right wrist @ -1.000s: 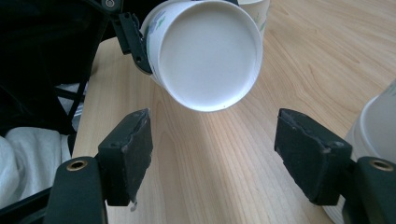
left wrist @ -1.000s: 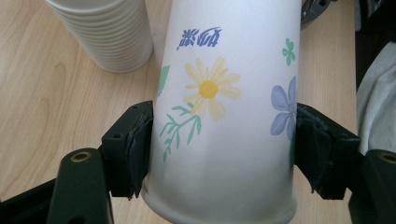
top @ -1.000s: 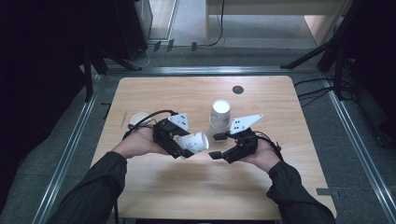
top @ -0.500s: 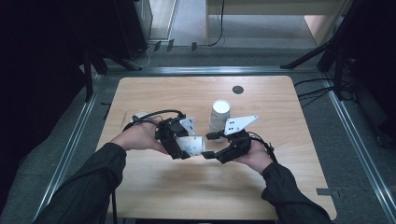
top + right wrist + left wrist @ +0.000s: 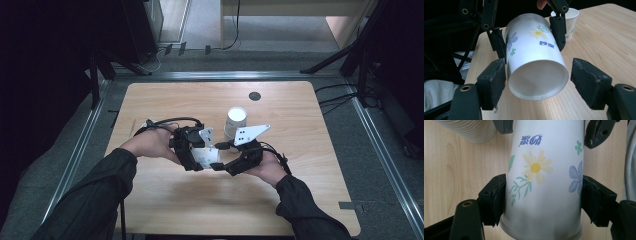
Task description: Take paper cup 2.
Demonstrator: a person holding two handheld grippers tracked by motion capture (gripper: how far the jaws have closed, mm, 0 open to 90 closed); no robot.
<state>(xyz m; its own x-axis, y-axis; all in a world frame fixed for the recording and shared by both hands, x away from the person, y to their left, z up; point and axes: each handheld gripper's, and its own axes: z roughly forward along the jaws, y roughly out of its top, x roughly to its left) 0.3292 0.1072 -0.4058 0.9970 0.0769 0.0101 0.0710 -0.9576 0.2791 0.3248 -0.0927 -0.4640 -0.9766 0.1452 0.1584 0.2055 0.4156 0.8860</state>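
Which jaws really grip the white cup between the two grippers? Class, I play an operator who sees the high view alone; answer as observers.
Observer: The left gripper has its jaws pressed on both sides of the paper cup.
Operator: And the right gripper?
Observer: The right gripper is open: its jaws flank the cup's near end, with a clear gap at one pad.
Operator: Is the cup plain?
Observer: No, it bears printed flowers, a yellow daisy among them.

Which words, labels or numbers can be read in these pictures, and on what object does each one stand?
Flowered paper cup: one short line of blue characters, seen upside down in the left gripper view; they are too blurred to read for certain.
Stack of white cups: no readable text.
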